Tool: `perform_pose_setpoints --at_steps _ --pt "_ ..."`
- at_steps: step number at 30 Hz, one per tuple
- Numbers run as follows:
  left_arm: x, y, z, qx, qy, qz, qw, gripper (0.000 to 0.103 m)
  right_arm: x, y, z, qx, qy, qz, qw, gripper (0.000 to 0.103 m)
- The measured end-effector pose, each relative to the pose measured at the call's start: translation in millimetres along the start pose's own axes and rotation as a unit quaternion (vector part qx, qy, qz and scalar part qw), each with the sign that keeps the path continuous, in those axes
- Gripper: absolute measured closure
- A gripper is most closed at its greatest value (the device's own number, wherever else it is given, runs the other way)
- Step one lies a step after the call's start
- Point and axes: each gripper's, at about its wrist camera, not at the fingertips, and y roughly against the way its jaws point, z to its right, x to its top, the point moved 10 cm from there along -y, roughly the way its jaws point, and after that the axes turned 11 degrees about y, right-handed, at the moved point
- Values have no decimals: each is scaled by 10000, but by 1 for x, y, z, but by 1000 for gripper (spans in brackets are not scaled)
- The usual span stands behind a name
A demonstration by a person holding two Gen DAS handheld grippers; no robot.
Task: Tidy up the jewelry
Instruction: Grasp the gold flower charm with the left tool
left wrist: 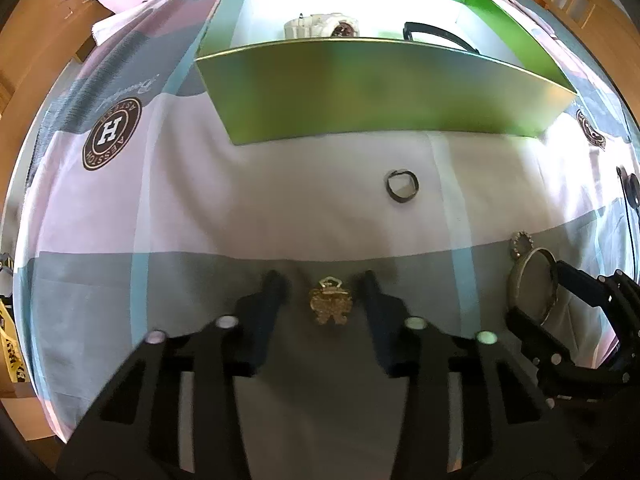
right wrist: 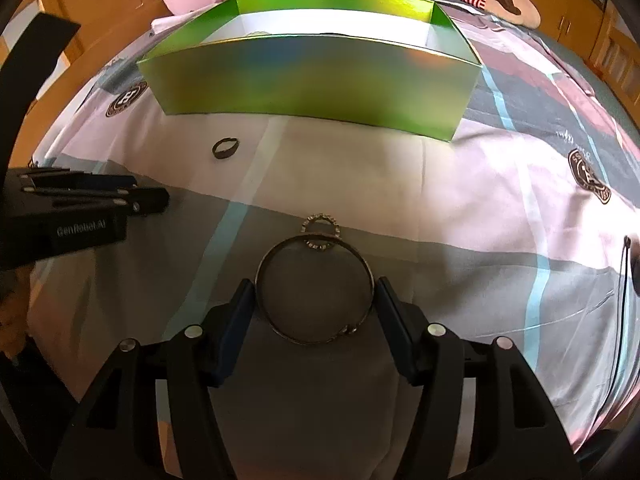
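A bed sheet (left wrist: 200, 220) with pink, white and grey blocks, light blue stripes and round dark logos is covering the whole surface under everything. On it, at the far side, a green box (left wrist: 384, 92) is standing open, and its near wall is facing both cameras. Inside the box, in the left wrist view, a white watch (left wrist: 320, 26) is lying near the middle and a black strap-like piece (left wrist: 440, 34) is lying to the right of it.

The left gripper (left wrist: 322, 286) is hanging low over the grey part of the sheet with its two fingers spread apart. A small gold ornament (left wrist: 330, 306) is lying between the fingers, and it is not touching either of them.

The right gripper (right wrist: 316, 294) is just beside the left one, on its right. Its two fingers are standing on both sides of a big metal bangle (right wrist: 316, 288), which is lying flat on the sheet. The fingers are at the bangle's outer edge, but it is not possible to tell if they are pressing it or only touching it. A small sparkling ring (right wrist: 320, 232) is lying at the far edge of the bangle and is overlapping it.

A dark ring (left wrist: 401, 185) is lying alone on the white part of the sheet, between the grippers and the box, well apart from the other pieces.

A thin black cable (right wrist: 624, 300) is running along the right edge of the sheet.
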Motion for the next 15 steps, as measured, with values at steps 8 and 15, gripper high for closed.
perform_pose_setpoints --at_steps 8,15 --pt "7 14 -11 -259 308 78 9992 82 6 11 0 113 -93 199 9997 43" --pt "16 37 -27 -341 484 352 9976 82 9 16 1 111 -80 222 9997 43"
